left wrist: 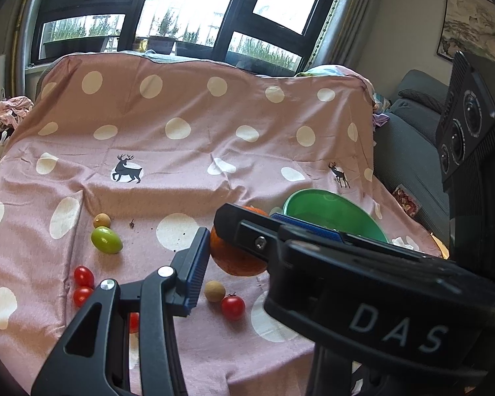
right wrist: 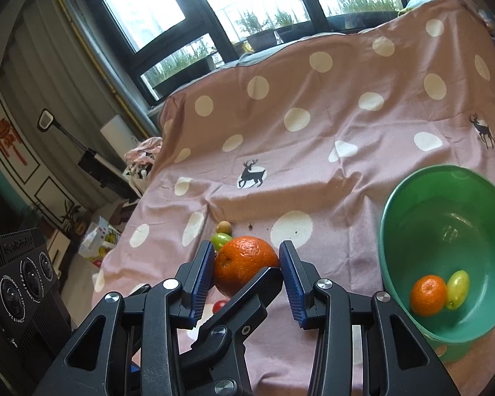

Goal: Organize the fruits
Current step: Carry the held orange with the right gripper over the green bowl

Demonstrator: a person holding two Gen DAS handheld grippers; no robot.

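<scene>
An orange (right wrist: 244,260) sits between the blue pads of my right gripper (right wrist: 246,254), which is shut on its left and right sides. My left gripper (left wrist: 241,241) reaches in crosswise. Its one visible pad (left wrist: 196,270) lies against the orange (left wrist: 237,260), and its other finger is hidden behind the right gripper's body (left wrist: 363,283). In the right wrist view that finger (right wrist: 247,297) presses the orange's near side. The green bowl (right wrist: 389,217) at the right holds a small orange (right wrist: 428,295) and a yellow-green fruit (right wrist: 458,288).
Loose on the pink dotted cloth (left wrist: 181,171) are a green fruit (left wrist: 106,240), two tan round fruits (left wrist: 102,220) and several cherry tomatoes (left wrist: 233,307). A grey sofa (left wrist: 412,151) stands to the right. The cloth rises steeply towards the window behind.
</scene>
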